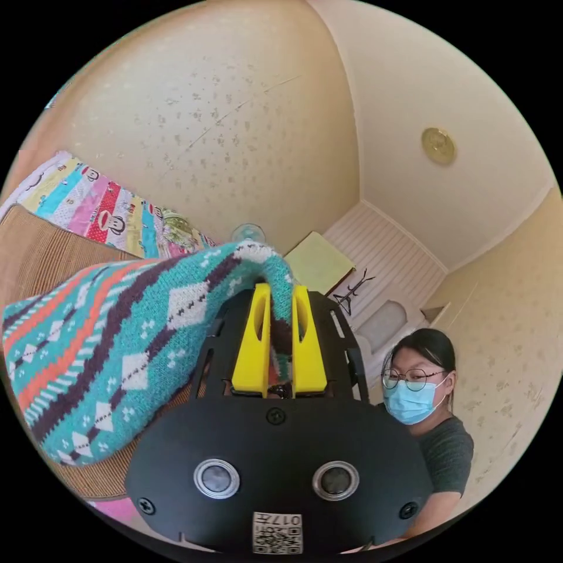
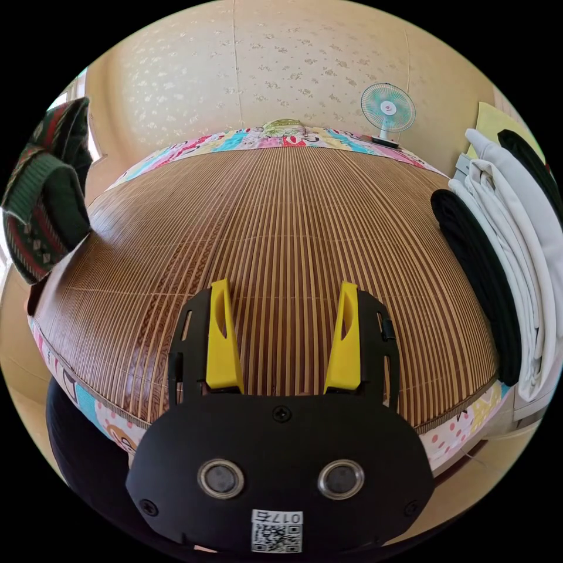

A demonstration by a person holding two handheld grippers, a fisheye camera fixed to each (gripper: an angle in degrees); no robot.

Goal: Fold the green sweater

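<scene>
The green sweater [image 1: 117, 352], a teal knit with orange, purple and white diamond bands, hangs lifted above the bamboo mat [image 1: 41, 258]. My left gripper [image 1: 280, 288] is shut on a fold of its edge, and knit shows between the yellow jaws. In the right gripper view a dark green patterned knit [image 2: 44, 193], apparently the same sweater in shadow, hangs at the left edge over the mat's corner. My right gripper [image 2: 284, 284] stands open above the bare bamboo mat [image 2: 293, 223], holding nothing.
A stack of folded white and black clothes [image 2: 504, 246] lies along the mat's right side. A small fan [image 2: 387, 108] stands at the far edge. A colourful cartoon sheet [image 1: 94, 205] borders the mat. A person [image 1: 422, 399] is behind the left gripper.
</scene>
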